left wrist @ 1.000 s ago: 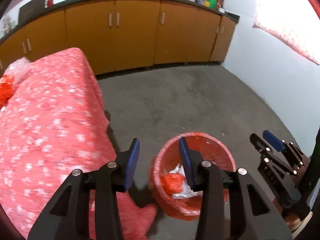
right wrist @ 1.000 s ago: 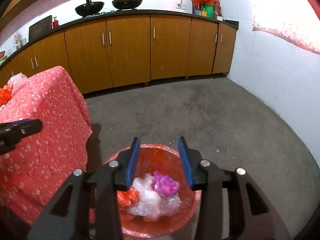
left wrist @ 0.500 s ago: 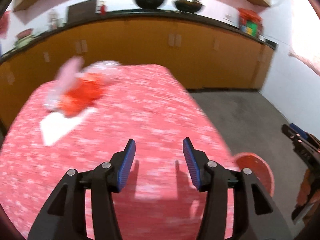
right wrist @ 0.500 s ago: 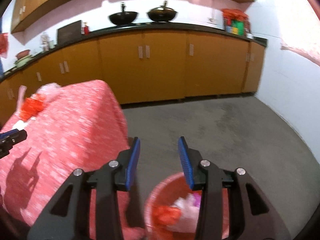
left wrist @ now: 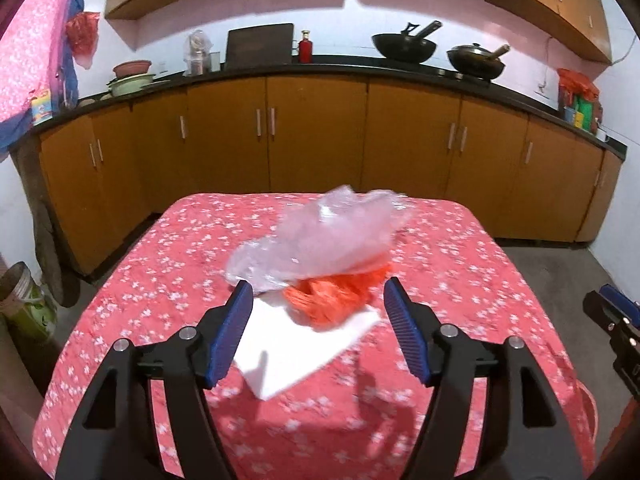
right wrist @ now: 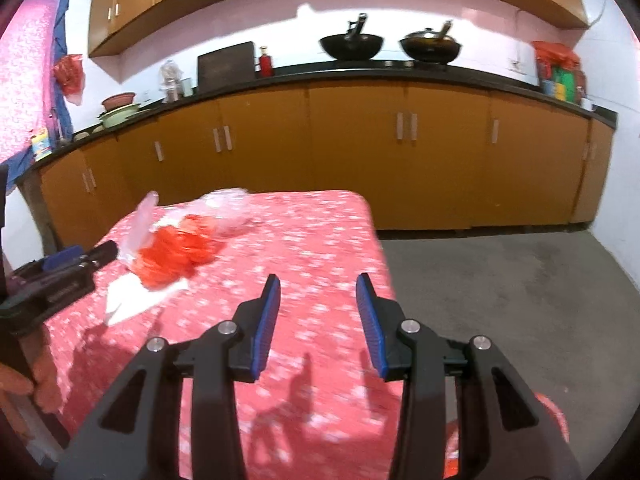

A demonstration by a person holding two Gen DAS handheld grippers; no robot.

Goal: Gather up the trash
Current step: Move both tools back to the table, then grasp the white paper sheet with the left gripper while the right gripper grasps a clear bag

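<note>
A pile of trash lies on the red flowered table (left wrist: 460, 264): a clear plastic bag (left wrist: 324, 236) over a crumpled orange bag (left wrist: 332, 300), both on a white sheet of paper (left wrist: 296, 352). My left gripper (left wrist: 318, 320) hovers just short of the pile, its jaws opening, nothing between them. In the right wrist view the orange bag (right wrist: 176, 252), clear plastic bag (right wrist: 228, 208) and white paper (right wrist: 132, 300) sit far left, with the left gripper (right wrist: 80, 258) beside them. My right gripper (right wrist: 318, 316) is open and empty above the table (right wrist: 320, 232) near its right edge.
Orange cabinets (left wrist: 316, 136) under a black counter with pans (left wrist: 404, 46) run along the back wall. The red bin's rim (left wrist: 588, 408) shows low right of the table; grey floor (right wrist: 520, 300) lies to the right. A jar (left wrist: 20, 300) stands on the left floor.
Both grippers swung up and left from over the red bin to over the table. The left jaws have spread wider; the trash pile now lies straight ahead of them.
</note>
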